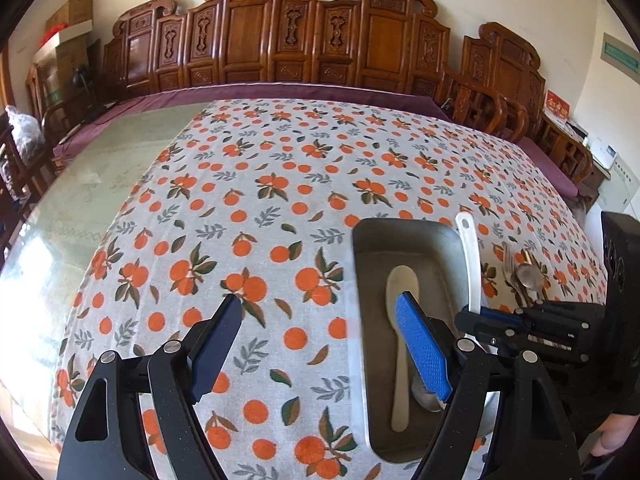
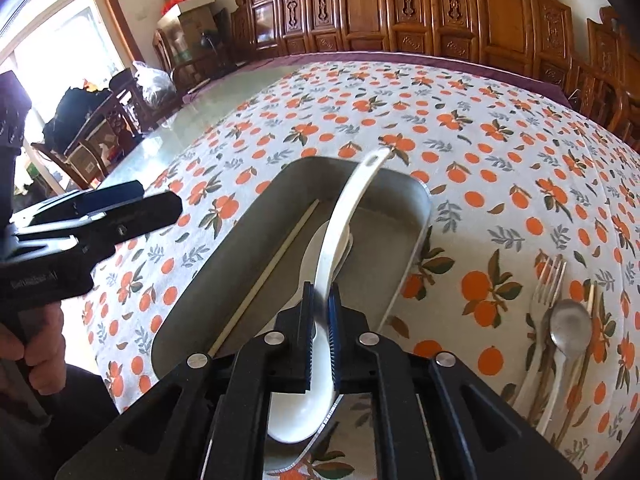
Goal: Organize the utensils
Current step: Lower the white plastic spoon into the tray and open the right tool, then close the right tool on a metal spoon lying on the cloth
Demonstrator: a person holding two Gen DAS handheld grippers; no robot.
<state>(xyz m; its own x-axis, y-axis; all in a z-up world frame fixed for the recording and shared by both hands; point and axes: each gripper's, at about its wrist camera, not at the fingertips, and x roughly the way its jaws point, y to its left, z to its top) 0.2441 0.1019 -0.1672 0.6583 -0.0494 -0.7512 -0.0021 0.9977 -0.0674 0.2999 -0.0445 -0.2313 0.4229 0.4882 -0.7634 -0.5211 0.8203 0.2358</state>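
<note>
R gripper (image 2: 320, 320) clamped on white ladle (image 2: 340, 216) over metal tray (image 2: 416, 200) (L gripper (image 1: 320, 344) jaws wide apart, empty).

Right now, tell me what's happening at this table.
A person is sorting utensils into a metal tray. The right hand-held gripper is shut on a white ladle, holding it over the tray, where a rice paddle and a chopstick already lie. The left hand-held gripper hangs open and empty. A fork and metal spoon wait on the tablecloth.

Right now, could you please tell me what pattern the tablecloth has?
The tablecloth is white with orange fruits and green-grey leaves; the left wrist view shows it best.
</note>
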